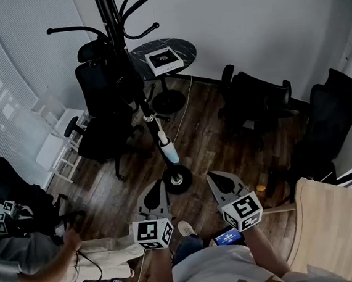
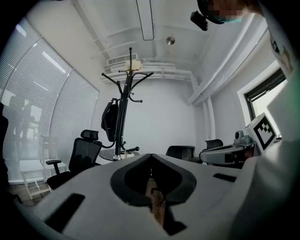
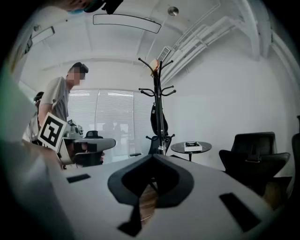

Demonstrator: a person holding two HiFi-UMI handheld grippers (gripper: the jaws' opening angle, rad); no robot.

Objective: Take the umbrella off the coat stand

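Nearest, the two grey plastic grippers, left gripper and right gripper, are each pinched together on nothing. Beyond them, one slim black folded umbrella hangs midway up the one tall black metal coat stand, close beside its pole. Behind stands one round dark bench.

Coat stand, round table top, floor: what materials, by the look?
Coat stand: likely black painted metal; thin tubular pole and hooks, slight sheen.
Round table top: dark glossy stone or marble-look; faint pale streaks.
Floor: wood or wood-look planks; visible grain and seams.
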